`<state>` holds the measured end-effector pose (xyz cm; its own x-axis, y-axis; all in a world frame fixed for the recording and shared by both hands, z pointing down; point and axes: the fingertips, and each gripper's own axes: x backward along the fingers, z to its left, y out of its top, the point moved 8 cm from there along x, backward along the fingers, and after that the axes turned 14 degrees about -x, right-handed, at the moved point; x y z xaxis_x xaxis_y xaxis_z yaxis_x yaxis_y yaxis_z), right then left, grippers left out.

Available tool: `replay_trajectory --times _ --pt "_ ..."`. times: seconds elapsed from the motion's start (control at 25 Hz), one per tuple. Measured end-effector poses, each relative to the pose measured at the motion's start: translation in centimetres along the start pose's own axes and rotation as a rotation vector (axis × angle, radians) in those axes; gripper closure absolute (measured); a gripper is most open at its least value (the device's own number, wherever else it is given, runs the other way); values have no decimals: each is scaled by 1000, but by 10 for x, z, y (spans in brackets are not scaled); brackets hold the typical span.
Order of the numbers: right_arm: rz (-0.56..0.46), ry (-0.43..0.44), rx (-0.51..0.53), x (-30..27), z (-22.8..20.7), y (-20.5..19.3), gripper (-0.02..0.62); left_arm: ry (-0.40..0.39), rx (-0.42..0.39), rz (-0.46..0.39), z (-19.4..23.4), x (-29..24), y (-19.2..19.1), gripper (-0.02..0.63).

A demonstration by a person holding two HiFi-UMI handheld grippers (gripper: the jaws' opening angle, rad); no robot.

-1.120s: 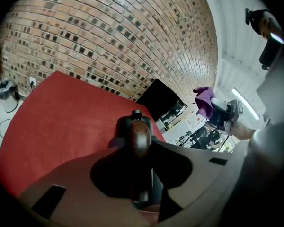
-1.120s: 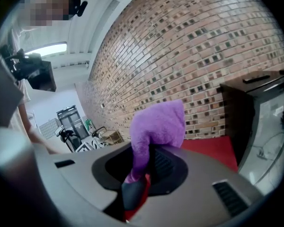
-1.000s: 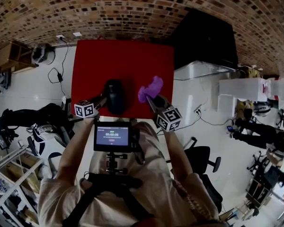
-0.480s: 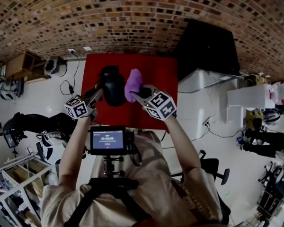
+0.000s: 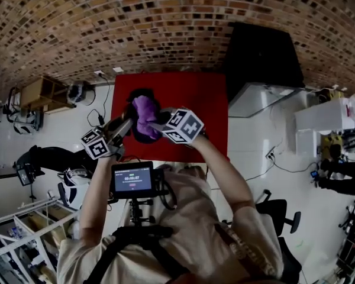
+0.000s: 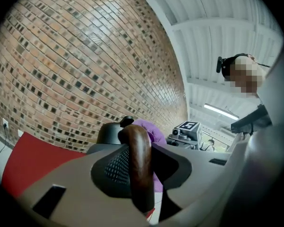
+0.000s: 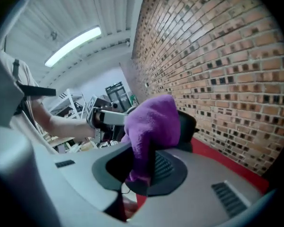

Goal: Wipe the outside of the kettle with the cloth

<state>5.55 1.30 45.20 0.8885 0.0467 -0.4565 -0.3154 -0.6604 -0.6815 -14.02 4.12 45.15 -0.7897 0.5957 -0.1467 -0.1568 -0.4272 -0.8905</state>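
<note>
The kettle (image 5: 143,94) has left the red counter (image 5: 195,111). A second ago it stood on the cloth-covered top; now it hangs in the air above it, carried by the left claw (image 6: 138,167). In the left gripper view that claw's jaws are closed part way onto the kettle's brown handle (image 6: 137,145), with the handle filling the gap between them, so the grip looks firm.

The purple cloth (image 7: 151,122) has moved as well. A second ago it was held up well to the right of the kettle, and half a second ago it was just beside it. Now it lies across the near side of the kettle's dark body, covering much of it in the head view. The right claw (image 7: 144,169) is clamped on the cloth's lower folds, and the free bunch stands up above the jaws and leans onto the kettle.

For the task, I judge the approach over and the wiping just starting, with the cloth apparently touching the outside wall. Lifting the kettle lets the cloth reach round it, but everything then depends on the hold on the handle.

Count: one kettle, one cloth, two claws, one red counter under the kettle.
</note>
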Motion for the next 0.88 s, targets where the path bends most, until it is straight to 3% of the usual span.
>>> replay_trajectory --times 0.2,0.48,0.64,0.72,0.8,0.88 --pt "-71 -36 -64 25 -25 -18 509 -42 26 -51 -14 6 1 497" --pt "-96 -86 -136 1 -79 -22 511 -168 -63 -90 -46 7 25 499" --pt "-140 -80 -138 2 -91 -17 511 -156 -59 -136 -47 13 38 500" --pt "-195 -78 -140 28 -80 -14 511 -156 -38 -175 -43 17 39 500" --pt "-228 -17 -117 55 -46 -9 511 -173 -33 -208 -39 21 41 500" --pt "-178 76 -35 64 5 -4 511 -197 -34 -238 -36 23 43 500"
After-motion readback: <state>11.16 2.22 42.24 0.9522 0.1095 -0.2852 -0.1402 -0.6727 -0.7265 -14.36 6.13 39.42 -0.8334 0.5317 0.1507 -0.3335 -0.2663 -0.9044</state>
